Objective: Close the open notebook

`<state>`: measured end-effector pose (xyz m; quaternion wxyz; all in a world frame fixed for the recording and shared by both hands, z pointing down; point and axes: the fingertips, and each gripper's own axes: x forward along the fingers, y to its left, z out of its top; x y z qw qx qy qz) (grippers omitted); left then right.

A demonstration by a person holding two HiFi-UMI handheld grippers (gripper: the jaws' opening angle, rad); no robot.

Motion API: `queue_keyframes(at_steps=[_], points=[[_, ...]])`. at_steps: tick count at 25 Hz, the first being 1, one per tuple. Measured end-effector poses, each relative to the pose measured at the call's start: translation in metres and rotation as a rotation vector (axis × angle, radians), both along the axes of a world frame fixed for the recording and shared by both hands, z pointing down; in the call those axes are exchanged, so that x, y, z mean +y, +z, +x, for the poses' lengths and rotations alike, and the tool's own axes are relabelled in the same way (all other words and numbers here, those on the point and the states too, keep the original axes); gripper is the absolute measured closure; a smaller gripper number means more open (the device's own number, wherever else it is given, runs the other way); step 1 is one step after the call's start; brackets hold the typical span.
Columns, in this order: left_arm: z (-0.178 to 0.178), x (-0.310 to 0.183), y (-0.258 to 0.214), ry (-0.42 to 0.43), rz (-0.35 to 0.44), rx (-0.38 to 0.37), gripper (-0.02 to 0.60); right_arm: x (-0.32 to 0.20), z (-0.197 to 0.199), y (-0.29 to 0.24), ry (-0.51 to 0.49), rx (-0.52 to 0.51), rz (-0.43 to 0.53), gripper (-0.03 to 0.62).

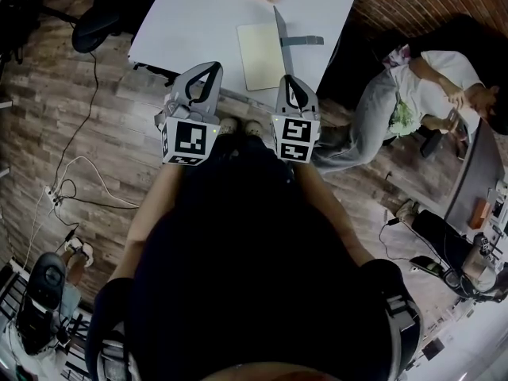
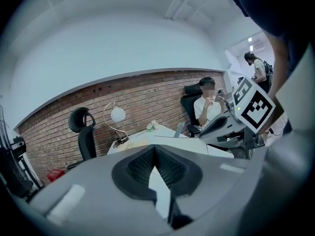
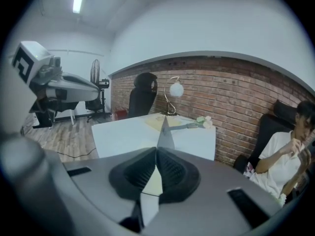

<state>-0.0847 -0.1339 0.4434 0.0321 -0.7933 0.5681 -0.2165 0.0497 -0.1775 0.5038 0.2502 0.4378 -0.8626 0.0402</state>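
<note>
The notebook (image 1: 260, 54) lies open on the table (image 1: 190, 22), close to its near edge, with one cream page flat and the grey cover (image 1: 279, 32) standing upright along the page's right side. Both grippers hover just short of the table's near edge, clear of the notebook. The left gripper (image 1: 208, 70) and right gripper (image 1: 287, 80) each have jaws pressed together, holding nothing. A person (image 1: 413, 94) sits to the right of the table.

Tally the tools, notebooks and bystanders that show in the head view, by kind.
Tools: 2, left tool and right tool
Notebooks: 1, the open notebook
Bystanders: 1, a seated person
Total: 4
</note>
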Motion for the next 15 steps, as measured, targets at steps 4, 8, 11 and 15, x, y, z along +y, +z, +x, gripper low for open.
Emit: queue_keyframes(at_steps=[4, 8, 11, 15], points=[[-0.005, 0.002, 0.002, -0.018, -0.003, -0.005, 0.586, 0.0, -0.006, 0.003, -0.02, 0.0, -0.003, 0.572], [-0.011, 0.004, 0.001, -0.04, -0.004, -0.009, 0.586, -0.002, -0.014, 0.004, -0.039, 0.001, -0.006, 0.572], [-0.013, 0.006, 0.0, -0.055, -0.005, -0.011, 0.586, -0.002, -0.017, 0.005, -0.054, 0.004, -0.009, 0.572], [-0.015, 0.007, 0.002, -0.076, -0.007, -0.015, 0.586, -0.004, -0.02, 0.01, -0.075, 0.009, -0.014, 0.572]])
